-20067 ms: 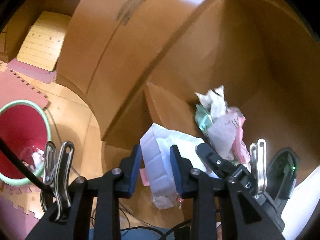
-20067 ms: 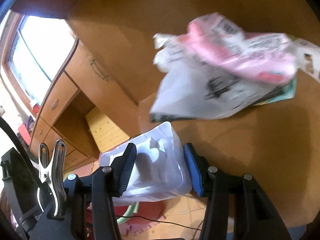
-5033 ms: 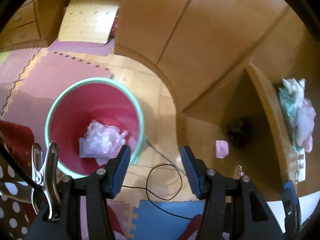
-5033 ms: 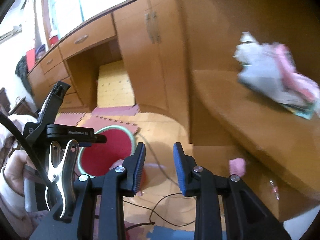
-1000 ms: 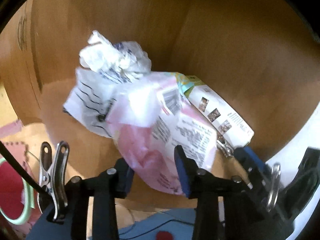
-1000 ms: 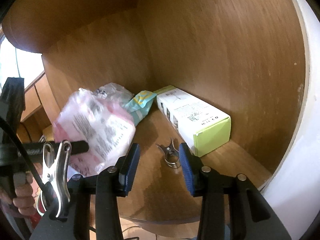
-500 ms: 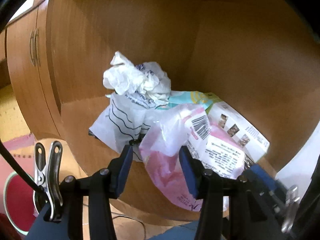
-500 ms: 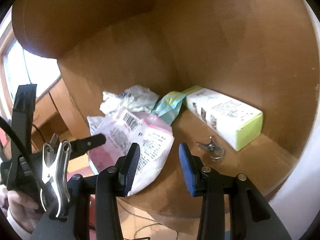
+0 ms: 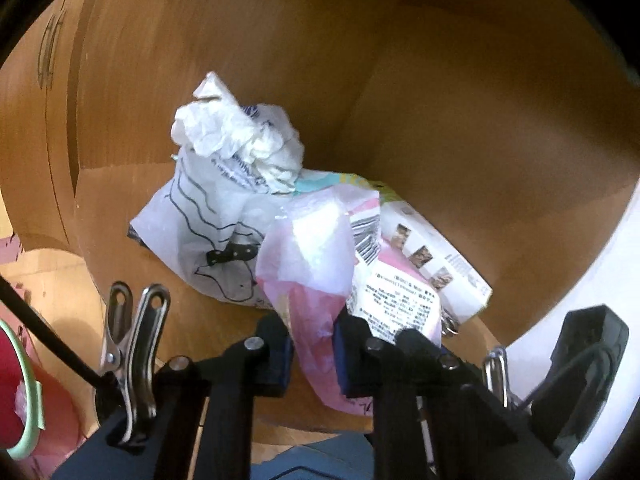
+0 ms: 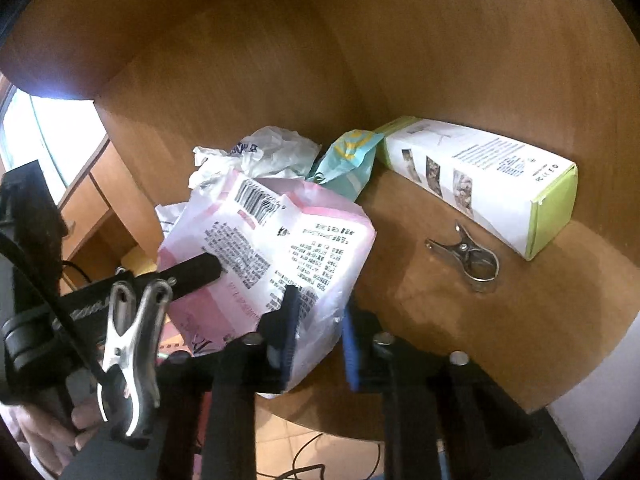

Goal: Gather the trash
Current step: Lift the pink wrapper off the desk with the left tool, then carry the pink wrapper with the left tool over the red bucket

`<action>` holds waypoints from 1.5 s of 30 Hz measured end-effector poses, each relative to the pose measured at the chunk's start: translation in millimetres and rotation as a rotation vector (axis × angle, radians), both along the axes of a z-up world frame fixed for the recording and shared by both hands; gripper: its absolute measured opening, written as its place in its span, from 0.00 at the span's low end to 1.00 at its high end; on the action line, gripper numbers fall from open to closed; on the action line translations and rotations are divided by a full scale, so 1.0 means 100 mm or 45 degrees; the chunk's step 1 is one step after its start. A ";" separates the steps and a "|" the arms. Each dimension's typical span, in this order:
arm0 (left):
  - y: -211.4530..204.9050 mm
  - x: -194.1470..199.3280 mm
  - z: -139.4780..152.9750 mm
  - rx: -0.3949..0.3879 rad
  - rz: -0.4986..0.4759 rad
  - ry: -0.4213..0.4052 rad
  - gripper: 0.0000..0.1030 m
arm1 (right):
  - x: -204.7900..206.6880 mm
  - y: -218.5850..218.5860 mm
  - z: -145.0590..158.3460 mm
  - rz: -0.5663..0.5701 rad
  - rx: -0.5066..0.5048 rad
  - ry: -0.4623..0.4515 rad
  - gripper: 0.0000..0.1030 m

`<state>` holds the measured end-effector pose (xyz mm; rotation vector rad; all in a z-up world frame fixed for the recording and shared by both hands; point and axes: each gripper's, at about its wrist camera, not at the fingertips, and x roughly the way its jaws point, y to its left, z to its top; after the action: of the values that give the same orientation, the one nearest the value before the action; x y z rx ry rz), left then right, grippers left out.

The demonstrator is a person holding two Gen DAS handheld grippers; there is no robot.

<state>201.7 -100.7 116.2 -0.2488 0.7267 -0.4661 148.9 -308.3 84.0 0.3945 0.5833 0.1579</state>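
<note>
On the wooden shelf (image 10: 500,320), at its front edge, the pink and white plastic bag (image 9: 320,256) sits pinched from two sides; the left gripper (image 9: 312,344) has its jaws clamped on the bag's lower corner, and the right gripper (image 10: 318,332) has its jaws closing, the film of the same bag already between them. The bag is thin and slack, so a pull from only one side could tear it or let it slide out; if the two hands draw apart, the film could stretch and slip from the weaker hold. Lifting it may also drag the white crumpled bag (image 9: 236,136) and the printed white bag (image 9: 200,220) that lie against it, and tip them off the shelf's edge to the floor; the teal packet (image 10: 348,156) just behind could follow.

The right wrist view shows the metal clip (image 10: 468,252) lying loose on the shelf, and the whole green and white box (image 10: 480,172) beside it; the left view hides most of both behind the bag. The left view alone shows the red bin with its green rim (image 9: 24,412), low at the left, below shelf level; that is likely where the bag must go.
</note>
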 end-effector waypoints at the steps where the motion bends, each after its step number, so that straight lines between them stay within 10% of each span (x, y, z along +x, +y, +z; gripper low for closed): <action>1: 0.01 -0.02 0.02 -0.004 0.001 -0.009 0.16 | -0.02 0.01 0.03 -0.002 0.003 -0.021 0.09; 18: 0.75 -0.51 0.30 -0.025 0.219 -0.152 0.15 | -0.13 0.69 0.38 0.182 -0.023 -0.288 0.07; 45: 2.94 -0.93 -0.36 0.013 0.821 0.108 0.15 | 0.17 3.04 -0.11 0.717 0.000 -0.146 0.07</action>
<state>108.4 192.9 80.5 -0.4746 0.6875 0.1621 166.4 -4.1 73.0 0.2106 0.5691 0.7156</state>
